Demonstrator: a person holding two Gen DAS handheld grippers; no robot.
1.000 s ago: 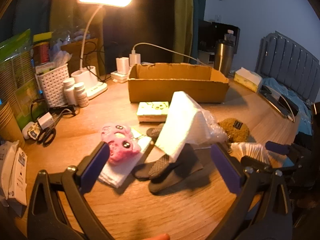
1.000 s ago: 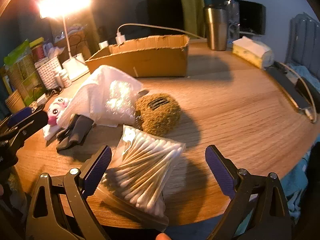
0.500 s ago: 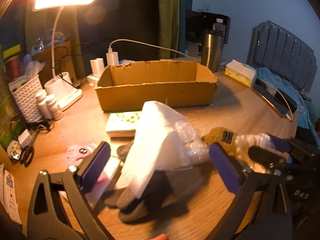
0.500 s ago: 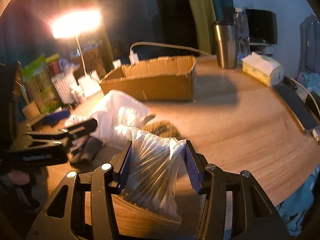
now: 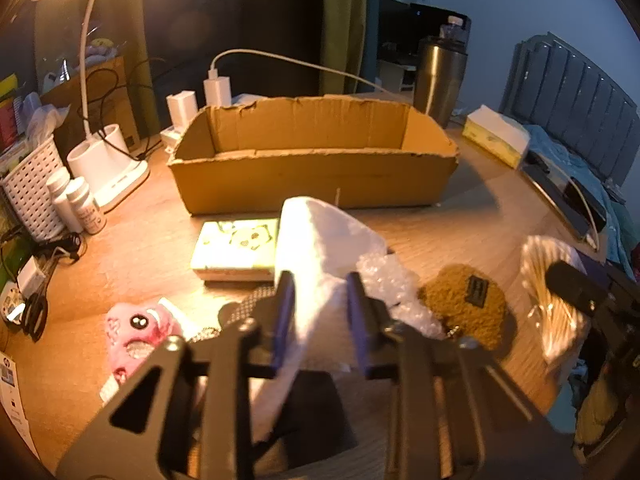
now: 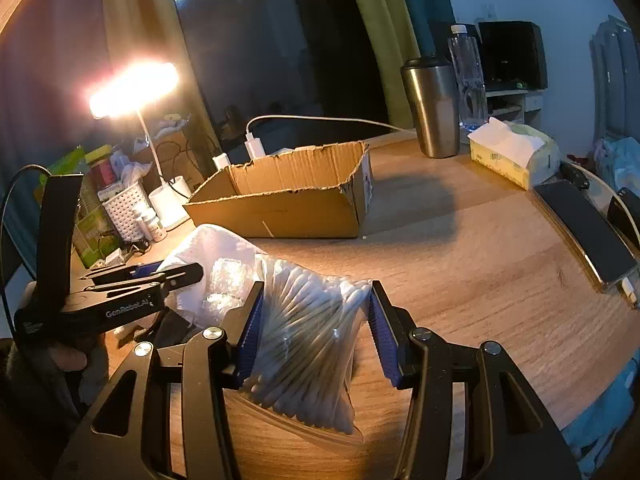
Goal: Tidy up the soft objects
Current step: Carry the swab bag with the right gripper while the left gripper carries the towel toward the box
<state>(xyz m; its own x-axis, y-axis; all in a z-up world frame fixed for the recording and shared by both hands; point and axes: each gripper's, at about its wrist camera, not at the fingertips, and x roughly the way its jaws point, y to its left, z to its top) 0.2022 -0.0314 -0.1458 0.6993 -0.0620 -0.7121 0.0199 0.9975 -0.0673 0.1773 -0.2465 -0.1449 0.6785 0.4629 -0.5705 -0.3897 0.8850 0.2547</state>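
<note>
The left tool (image 5: pixel 318 316) is closing on the white cloth (image 5: pixel 320 248) at lower centre, and its pads already press the fold, probably so the cloth lifts in one piece. The right tool (image 6: pixel 314 330) grips the swab bag (image 6: pixel 308 344) by its middle at the bottom of its view, so the bag does not sag. The box (image 5: pixel 312 168), upper centre on the tabletop (image 6: pixel 460 264), looks empty, likely the goal.

Both grippers, left gripper (image 5: pixel 320 320) and right gripper (image 6: pixel 314 328), have black frames, blue-padded jaws and silver screws.
</note>
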